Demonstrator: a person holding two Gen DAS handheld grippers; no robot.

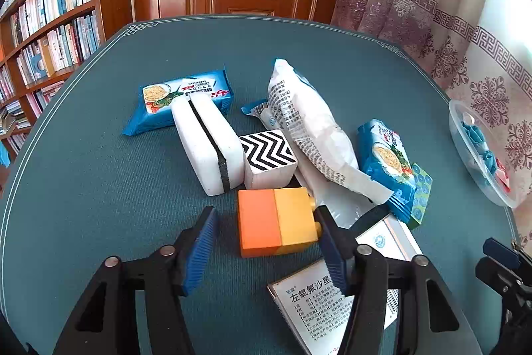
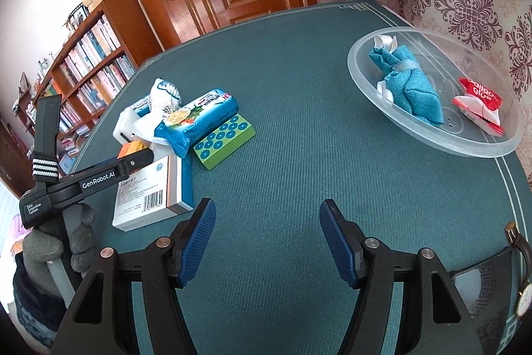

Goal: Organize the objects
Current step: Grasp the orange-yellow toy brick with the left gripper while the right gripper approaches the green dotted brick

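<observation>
An orange-and-yellow block lies on the teal table mat, between the fingers of my left gripper. The right pad is at the block's yellow studs, while a strip of mat shows between the left pad and the orange side, so the gripper is open. The right wrist view shows the left gripper from the side, at the object pile. My right gripper stands open over bare mat with nothing between its fingers. A clear plastic bowl holds a teal cloth and a red-and-white packet.
The pile holds a white sponge, a zigzag cube, a white bag, two blue noodle packets, a green dotted box and a medicine box. A wristwatch lies near the table's right edge.
</observation>
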